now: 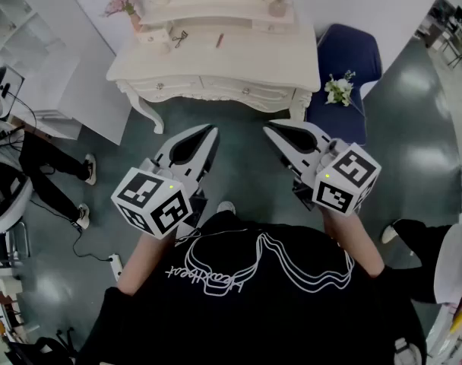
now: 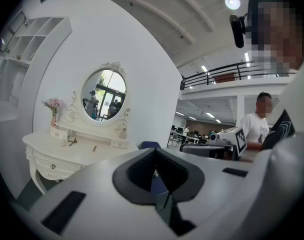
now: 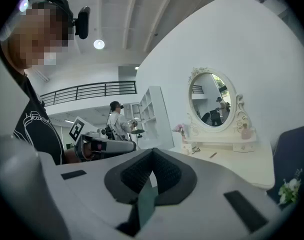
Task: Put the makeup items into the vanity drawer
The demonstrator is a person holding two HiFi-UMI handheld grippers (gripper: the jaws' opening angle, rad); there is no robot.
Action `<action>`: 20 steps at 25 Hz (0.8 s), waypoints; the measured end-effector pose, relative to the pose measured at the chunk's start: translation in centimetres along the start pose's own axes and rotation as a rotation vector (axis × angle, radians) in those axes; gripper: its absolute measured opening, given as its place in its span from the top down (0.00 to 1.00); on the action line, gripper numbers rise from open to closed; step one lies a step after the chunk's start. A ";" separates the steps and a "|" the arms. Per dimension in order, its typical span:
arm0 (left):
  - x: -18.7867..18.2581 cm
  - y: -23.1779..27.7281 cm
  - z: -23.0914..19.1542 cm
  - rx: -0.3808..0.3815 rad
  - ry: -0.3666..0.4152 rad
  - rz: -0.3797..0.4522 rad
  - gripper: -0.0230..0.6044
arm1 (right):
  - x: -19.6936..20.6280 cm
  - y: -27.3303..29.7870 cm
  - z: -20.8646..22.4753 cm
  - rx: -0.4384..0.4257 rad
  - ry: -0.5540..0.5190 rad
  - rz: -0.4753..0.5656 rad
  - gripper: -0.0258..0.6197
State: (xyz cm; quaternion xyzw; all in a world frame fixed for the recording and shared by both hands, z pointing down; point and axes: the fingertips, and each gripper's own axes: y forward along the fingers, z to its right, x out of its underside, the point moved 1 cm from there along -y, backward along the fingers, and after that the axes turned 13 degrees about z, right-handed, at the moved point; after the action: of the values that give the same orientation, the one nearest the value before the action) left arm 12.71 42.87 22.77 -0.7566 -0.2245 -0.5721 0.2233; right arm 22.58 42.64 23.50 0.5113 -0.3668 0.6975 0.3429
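Note:
A white vanity table [image 1: 292, 59] stands ahead of me with its two front drawers [image 1: 170, 88] closed. On its top lie a small dark item [image 1: 179, 36], a thin brown stick [image 1: 219, 40], a small box [image 1: 151, 35] and a pink bottle [image 1: 276, 7] by the mirror base. My left gripper [image 1: 213, 130] and right gripper [image 1: 267, 128] are held side by side over the floor, short of the table. Both are shut with nothing in them. The left gripper view shows the vanity [image 2: 67, 154] at its left, the right gripper view shows the vanity [image 3: 242, 164] at its right.
A blue chair [image 1: 352, 52] with a white flower bunch [image 1: 339, 90] stands right of the vanity. A pink flower vase [image 1: 124, 4] sits on its left corner. White shelves [image 1: 18, 21] are at far left, a seated person [image 1: 33, 166] and a power strip [image 1: 115, 265] lower left.

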 end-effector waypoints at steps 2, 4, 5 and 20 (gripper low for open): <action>0.2 0.3 0.0 0.006 -0.003 -0.003 0.96 | 0.2 0.1 0.2 0.002 0.002 -0.005 0.95; 0.3 0.6 -0.2 0.012 -0.003 -0.008 0.96 | 0.5 0.3 0.5 0.004 0.005 -0.012 0.95; 0.3 0.7 -0.4 0.014 -0.004 -0.011 0.96 | 0.7 0.6 0.7 0.004 0.008 -0.015 0.95; 0.5 4.0 -10.6 0.043 -0.076 -0.039 0.96 | 3.9 9.5 5.7 0.063 0.108 -0.022 0.95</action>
State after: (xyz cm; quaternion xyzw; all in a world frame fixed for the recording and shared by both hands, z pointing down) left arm 7.12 33.47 25.55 -0.7682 -0.2598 -0.5424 0.2195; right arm 16.16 33.44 26.92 0.4874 -0.3200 0.7313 0.3538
